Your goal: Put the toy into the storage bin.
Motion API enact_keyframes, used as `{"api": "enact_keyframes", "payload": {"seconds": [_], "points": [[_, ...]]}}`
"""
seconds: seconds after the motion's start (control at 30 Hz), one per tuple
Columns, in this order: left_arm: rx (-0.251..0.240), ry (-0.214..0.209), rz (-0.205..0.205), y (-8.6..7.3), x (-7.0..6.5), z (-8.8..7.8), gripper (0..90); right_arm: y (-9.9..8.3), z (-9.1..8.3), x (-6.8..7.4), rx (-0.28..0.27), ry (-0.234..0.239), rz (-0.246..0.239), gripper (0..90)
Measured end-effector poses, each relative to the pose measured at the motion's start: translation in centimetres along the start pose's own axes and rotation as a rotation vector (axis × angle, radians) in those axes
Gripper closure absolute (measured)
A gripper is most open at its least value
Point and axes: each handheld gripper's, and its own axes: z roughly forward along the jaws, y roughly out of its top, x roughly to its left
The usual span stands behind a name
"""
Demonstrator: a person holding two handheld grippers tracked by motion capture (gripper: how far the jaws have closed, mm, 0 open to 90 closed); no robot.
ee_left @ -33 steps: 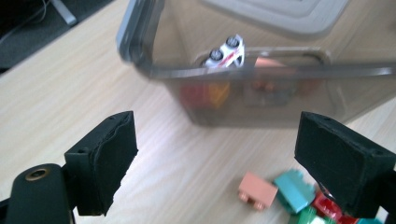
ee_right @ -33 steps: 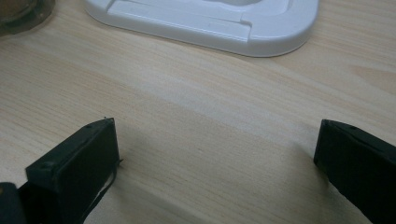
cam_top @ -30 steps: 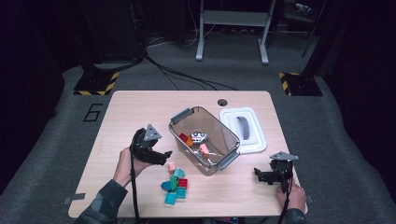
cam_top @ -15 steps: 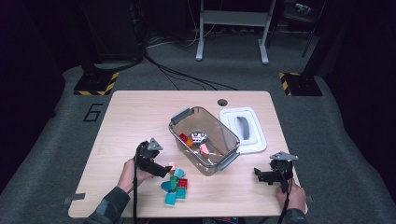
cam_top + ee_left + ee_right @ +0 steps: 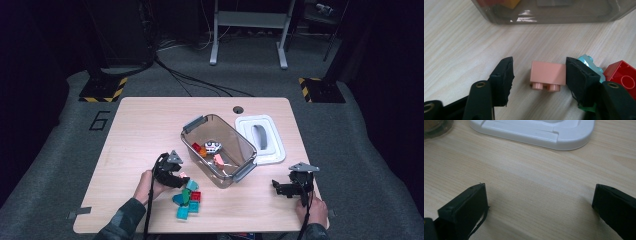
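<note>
The left gripper (image 5: 537,75), jaws just closing around a pink brick (image 5: 547,73), needs one last squeeze before lifting; the right gripper (image 5: 539,207) rests wide open, empty.

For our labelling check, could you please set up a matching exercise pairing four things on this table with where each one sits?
Things:
1. pink brick
2. white lid
3. red brick
4. right gripper

Places:
A. beside the clear bin, flat on the table
B. over bare wood, jaws wide apart
C. between the left gripper jaws, which have just been closing
D. just outside the left gripper's jaw

Pairs: 1-C, 2-A, 3-D, 4-B
</note>
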Motion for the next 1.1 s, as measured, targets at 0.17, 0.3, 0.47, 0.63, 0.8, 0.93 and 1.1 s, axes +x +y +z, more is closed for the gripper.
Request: {"api": "enact_keyframes", "payload": {"seconds": [0.17,0.3,0.47,0.63,0.8,0.93,1.1], "points": [[0.009,0.003,-0.003,0.0,0.0,0.1,53.1,0.0,0.0,0.0,0.0,0.0,-0.001,0.0],[0.015,0.032,-0.003,-0.1,0.1,0.0,59.0,0.0,0.0,0.0,0.0,0.0,0.0,0.0],[0.008,0.033,-0.016,-0.2,0.3,-0.2,59.2,0.0,0.0,0.0,0.001,0.0,0.003,0.0],[-0.017,0.047,-0.021,0.3,0.7,-1.2,59.2,0.0,0.0,0.0,0.002,0.001,0.006,0.0],[-0.038,0.061,-0.022,0.8,1.1,-2.5,59.2,0.0,0.0,0.0,0.001,0.0,0.004,0.0],[-0.048,0.069,-0.027,1.1,1.5,-3.4,59.2,0.0,0.0,0.0,0.0,0.0,0.0,0.0],[-0.086,0.095,-0.034,1.9,1.9,-4.9,59.2,0.0,0.0,0.0,0.0,0.0,0.0,0.0]]}}
